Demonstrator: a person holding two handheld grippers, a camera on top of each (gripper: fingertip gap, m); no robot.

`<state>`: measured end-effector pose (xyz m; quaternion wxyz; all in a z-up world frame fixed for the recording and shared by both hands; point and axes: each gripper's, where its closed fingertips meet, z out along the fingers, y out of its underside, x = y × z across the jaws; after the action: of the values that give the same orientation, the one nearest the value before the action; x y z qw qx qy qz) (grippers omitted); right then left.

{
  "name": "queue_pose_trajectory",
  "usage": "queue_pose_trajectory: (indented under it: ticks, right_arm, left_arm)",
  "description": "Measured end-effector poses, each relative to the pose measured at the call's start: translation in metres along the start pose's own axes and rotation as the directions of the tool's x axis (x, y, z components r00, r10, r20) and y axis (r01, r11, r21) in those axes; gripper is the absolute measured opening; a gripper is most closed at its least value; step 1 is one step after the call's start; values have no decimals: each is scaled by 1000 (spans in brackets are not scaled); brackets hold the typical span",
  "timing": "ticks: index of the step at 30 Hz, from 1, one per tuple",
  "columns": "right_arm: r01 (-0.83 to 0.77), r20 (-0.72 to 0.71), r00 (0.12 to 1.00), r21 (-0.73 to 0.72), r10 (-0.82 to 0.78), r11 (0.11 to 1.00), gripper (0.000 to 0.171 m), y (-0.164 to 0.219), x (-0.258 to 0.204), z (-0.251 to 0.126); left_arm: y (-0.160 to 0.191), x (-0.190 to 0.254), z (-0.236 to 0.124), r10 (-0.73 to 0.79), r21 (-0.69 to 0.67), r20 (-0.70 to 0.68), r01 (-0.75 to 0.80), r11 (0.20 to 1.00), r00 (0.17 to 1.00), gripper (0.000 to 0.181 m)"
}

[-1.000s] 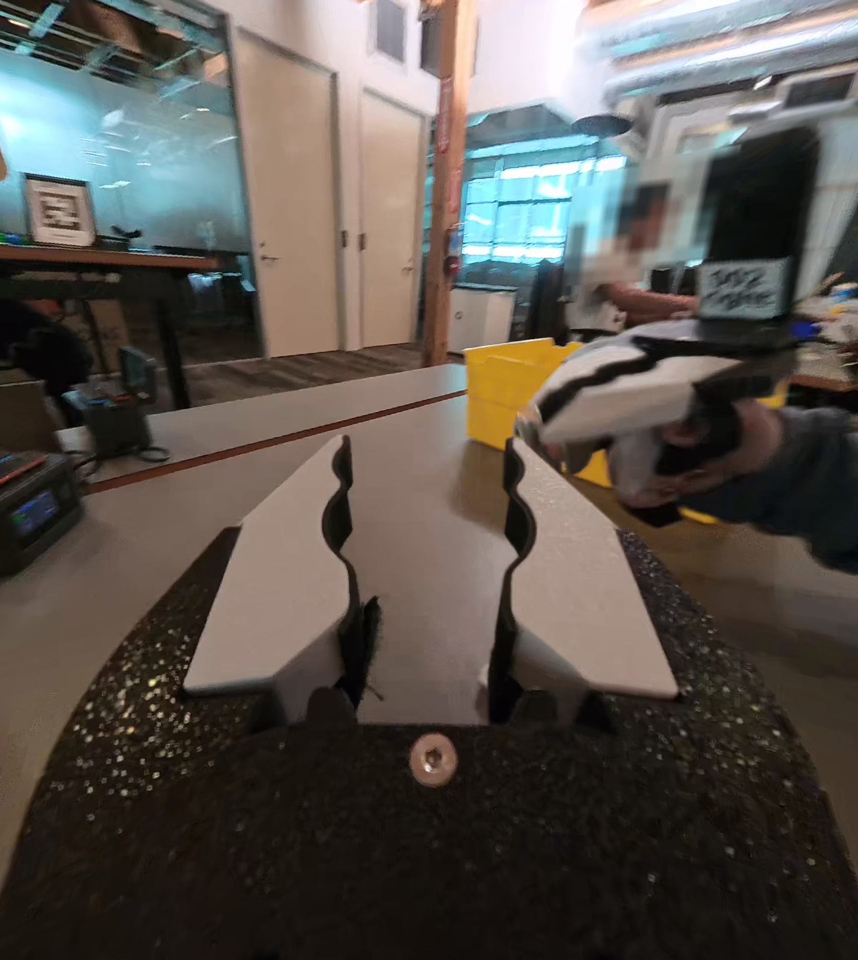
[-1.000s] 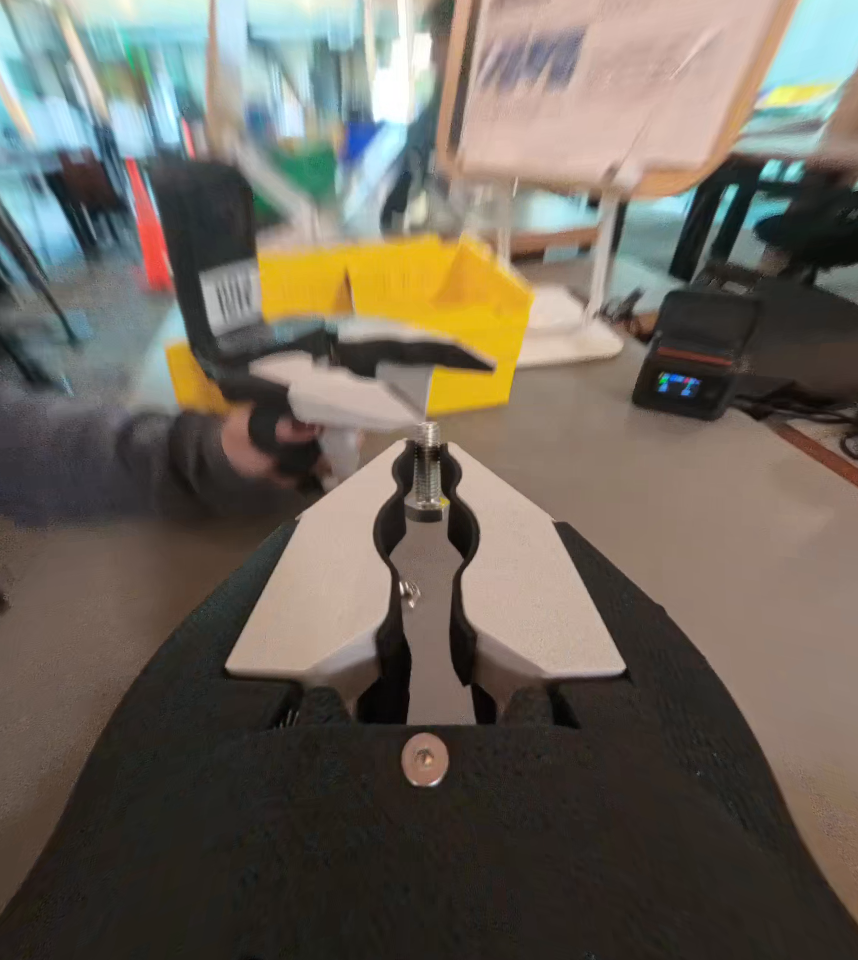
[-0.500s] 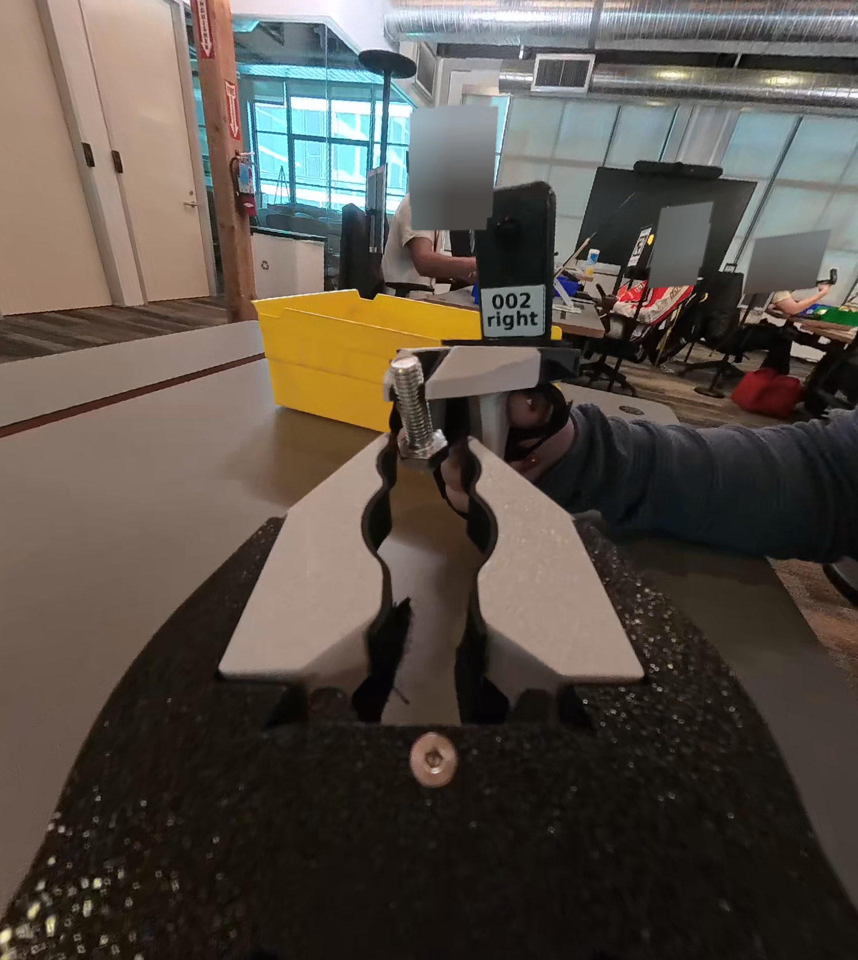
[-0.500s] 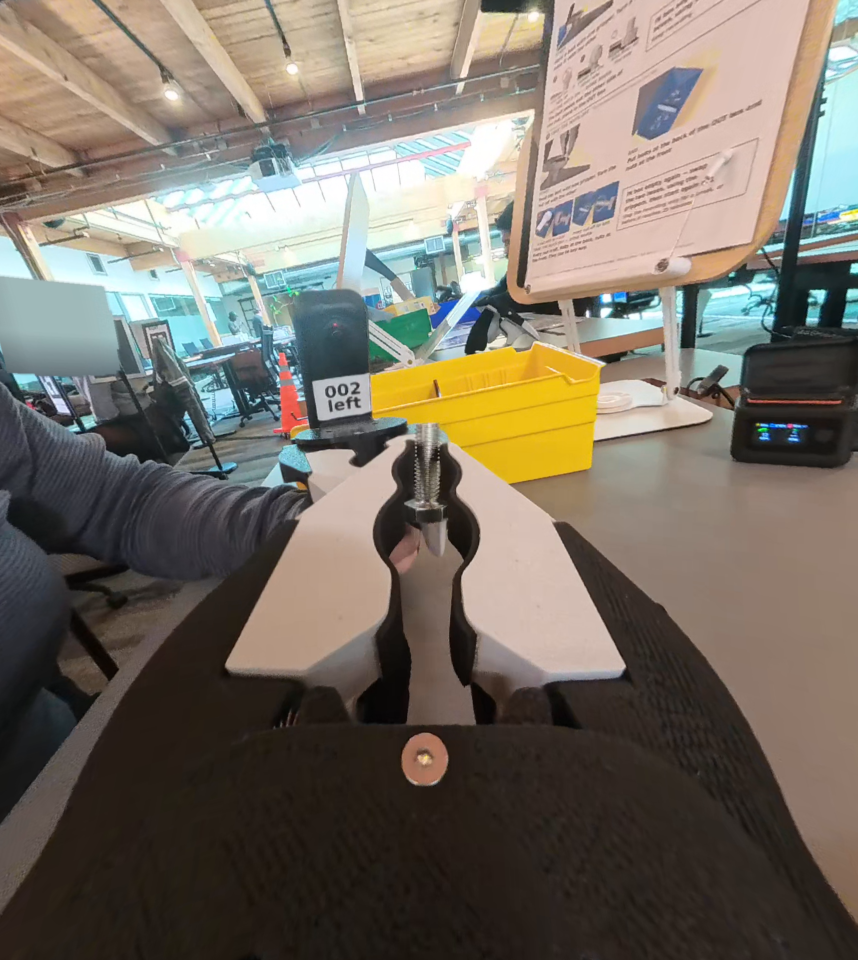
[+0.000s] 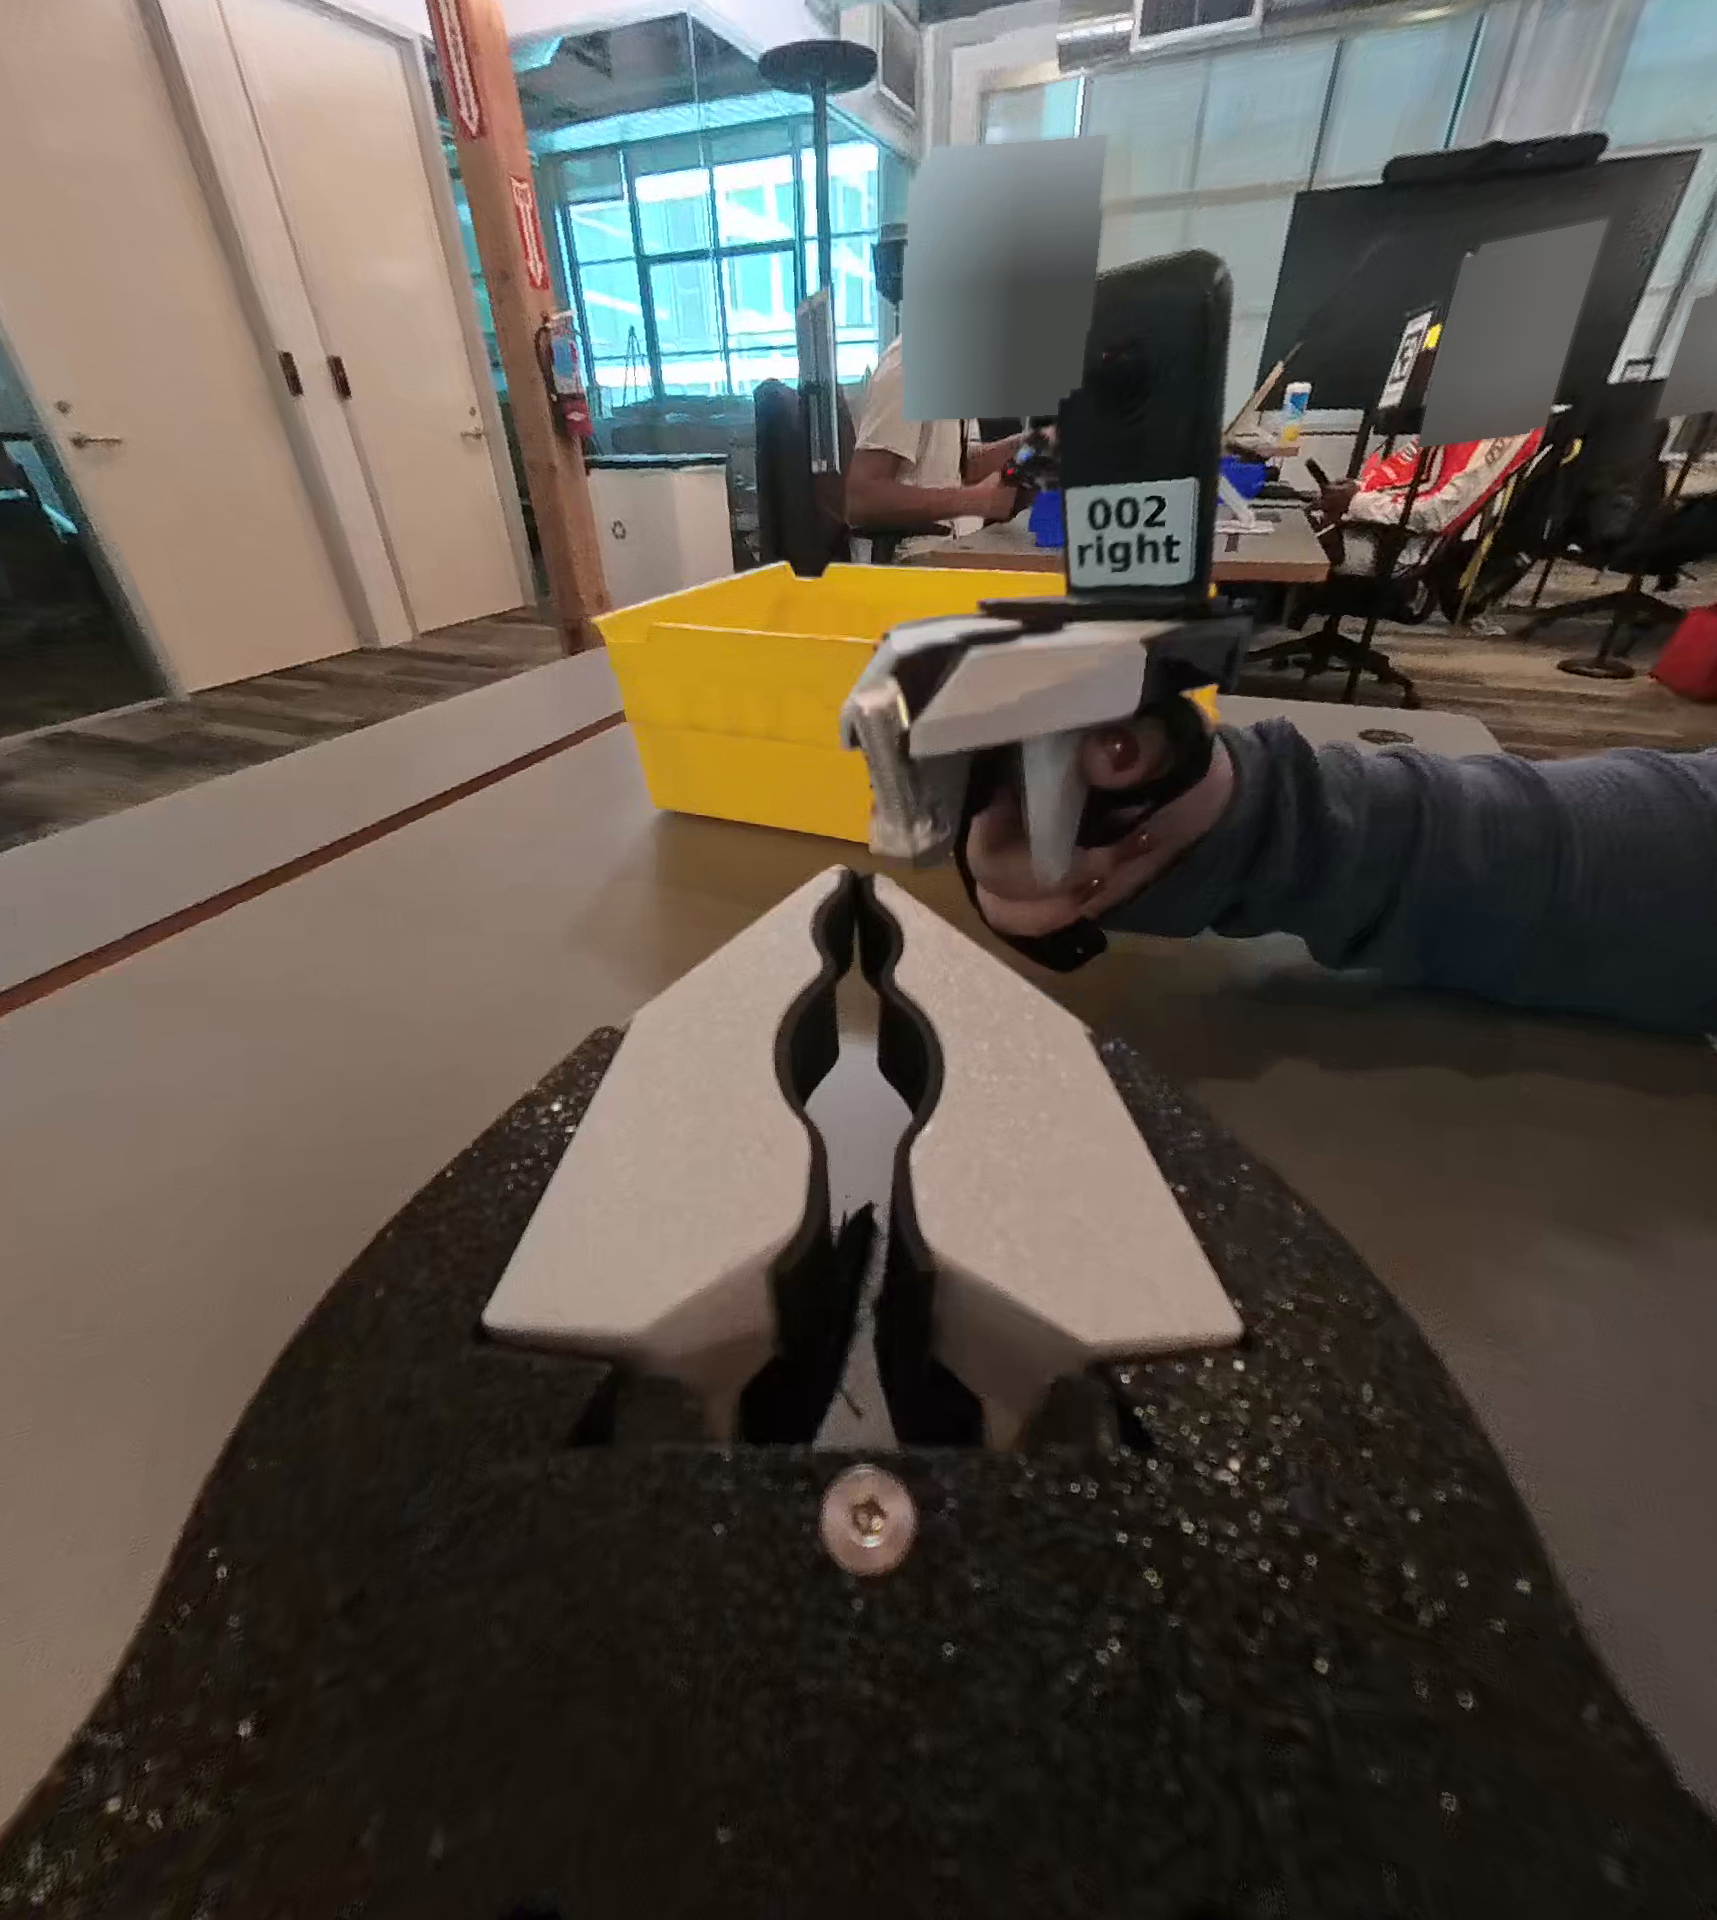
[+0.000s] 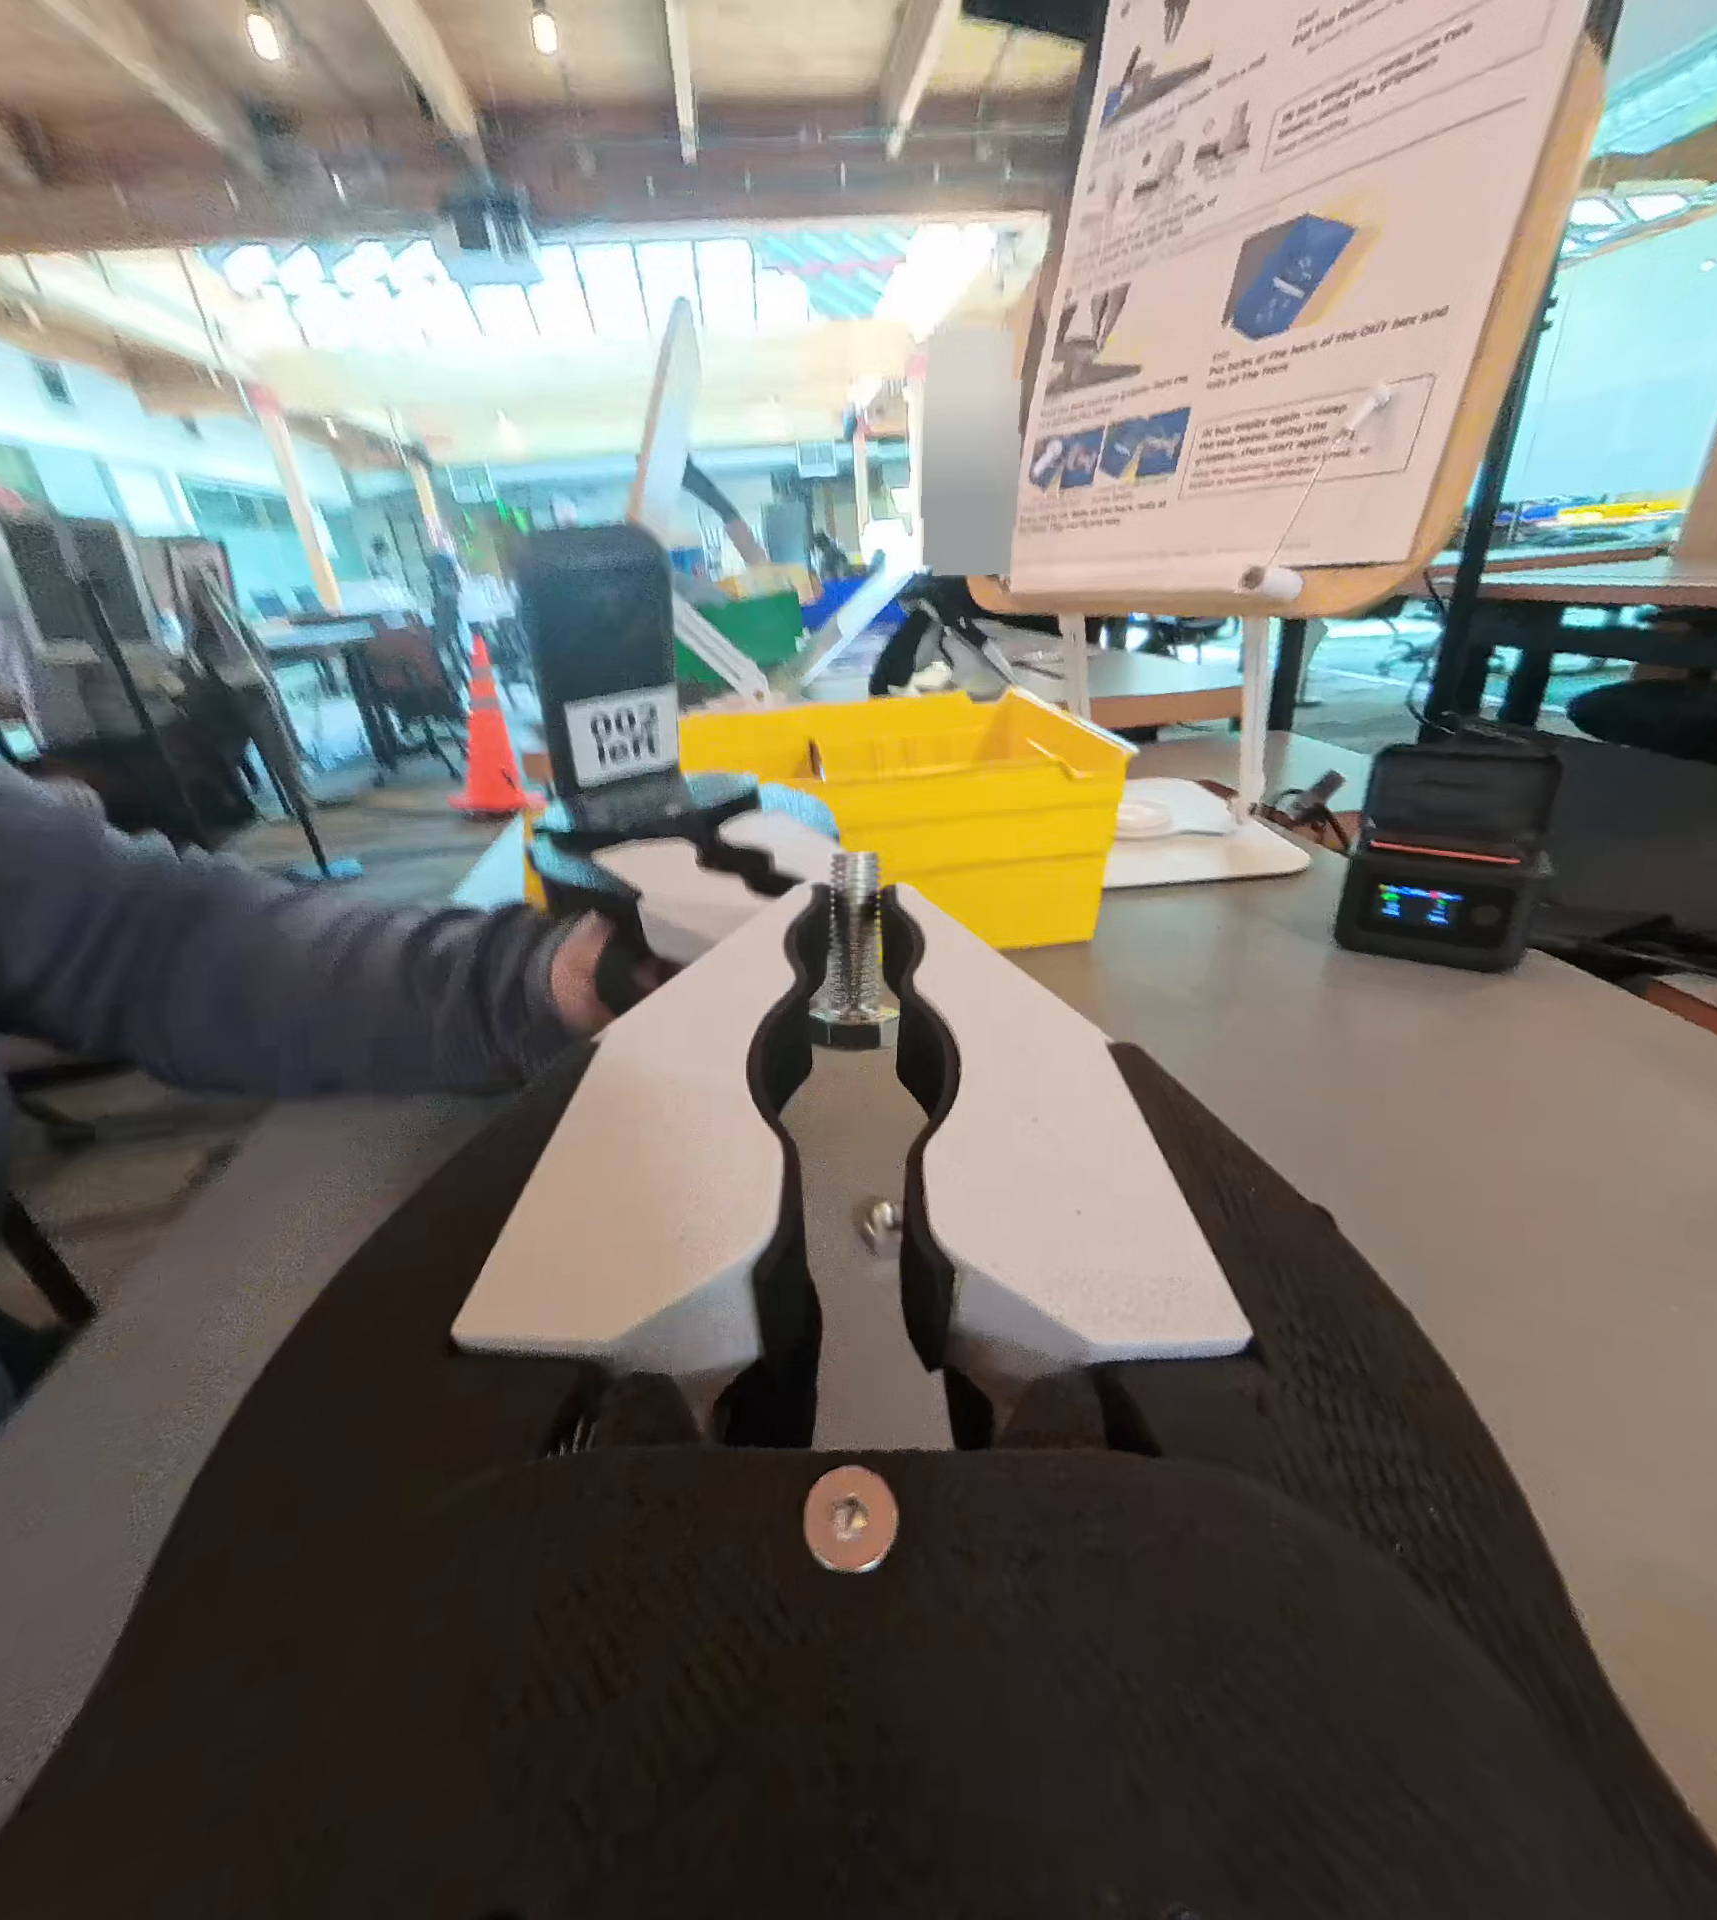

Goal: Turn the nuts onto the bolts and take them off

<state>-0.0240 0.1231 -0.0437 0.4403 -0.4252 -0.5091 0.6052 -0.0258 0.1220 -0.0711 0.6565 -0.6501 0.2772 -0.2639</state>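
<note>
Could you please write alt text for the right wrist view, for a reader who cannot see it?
The right gripper is shut on a silver bolt, threads pointing away, hex head toward the camera. Beyond it to the left, the left gripper hovers above the grey table, held by a hand in a dark sleeve. Behind them stands a yellow bin, with a small black device at right.

The left gripper [image 6: 729,862] is motion-blurred in the right wrist view; the yellow bin [image 5: 729,717] walls hide its contents; the bolt [image 5: 893,774] is blurred.
</note>
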Motion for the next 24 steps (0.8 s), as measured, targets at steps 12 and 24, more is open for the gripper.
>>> queue_pose_trajectory:
  ticks: [12,24]
  right_arm:
    - [-19,80,997,-4,20,1000,7,3,-19,11]
    - [32,45,999,-81,-28,996,8,14,-10,3]
  left_arm:
    - [6,22,9,-101,-3,-130,102,995,986,32]
    - [8,9,0,-53,-72,-96,46,996,994,16]
